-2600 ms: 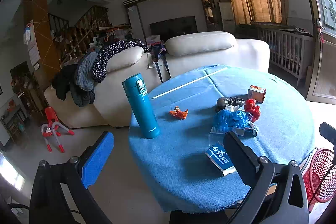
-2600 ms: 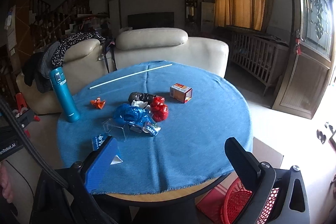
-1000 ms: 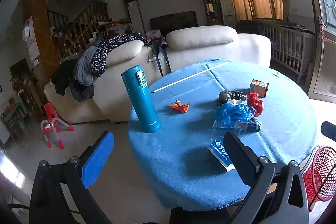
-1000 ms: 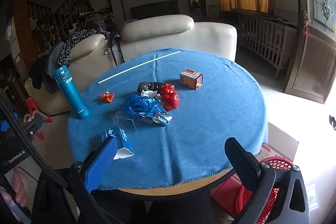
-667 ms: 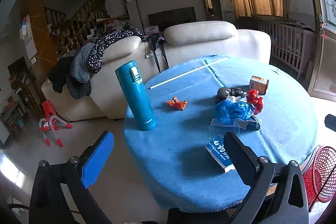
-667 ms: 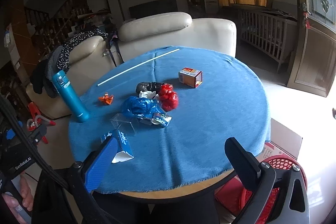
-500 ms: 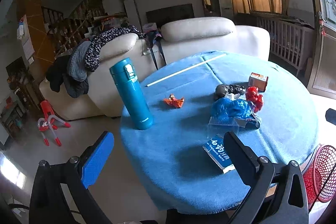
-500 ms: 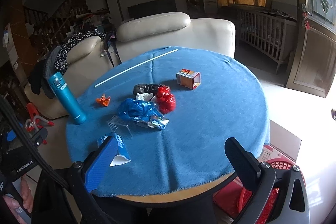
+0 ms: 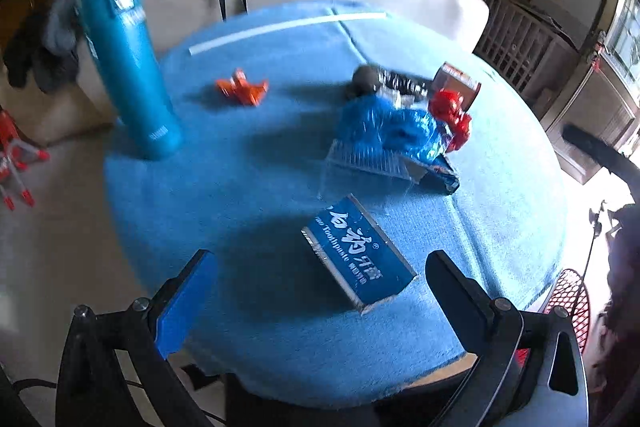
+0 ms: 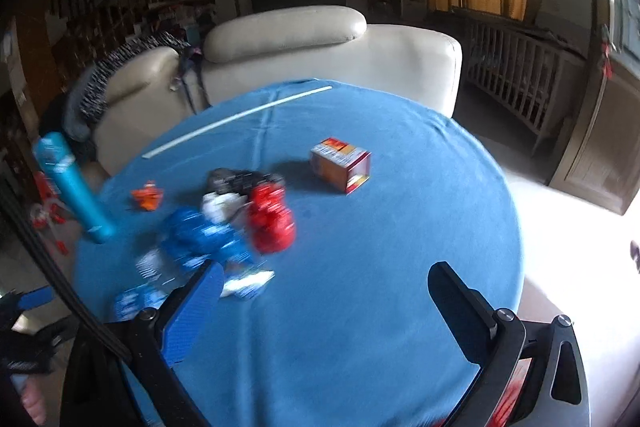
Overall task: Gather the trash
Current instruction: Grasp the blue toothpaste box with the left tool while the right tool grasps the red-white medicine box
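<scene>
Trash lies on a round table with a blue cloth (image 9: pixel 248 163). A blue toothpaste box (image 9: pixel 358 253) lies nearest my left gripper (image 9: pixel 320 291), which is open and empty just in front of it. Beyond lie a clear plastic tray (image 9: pixel 366 163), a blue crumpled bag (image 9: pixel 394 129), a red wrapper (image 9: pixel 450 115), a dark wrapper (image 9: pixel 366 77), an orange wrapper (image 9: pixel 242 89) and a small orange box (image 10: pixel 340 163). My right gripper (image 10: pixel 324 301) is open and empty over the near cloth (image 10: pixel 380 247), with the red wrapper (image 10: pixel 272 219) and blue bag (image 10: pixel 200 235) to its front left.
A tall teal flask (image 9: pixel 128 63) stands at the table's left edge. A white rod (image 9: pixel 286 26) lies at the far side. A red mesh basket (image 9: pixel 570 301) stands on the floor at the right. A cream sofa (image 10: pixel 332 55) is behind the table.
Both grippers have moved forward and down toward the table. The toothpaste box now sits close between the left gripper's fingers' line; the right view has closed in on the wrappers.
</scene>
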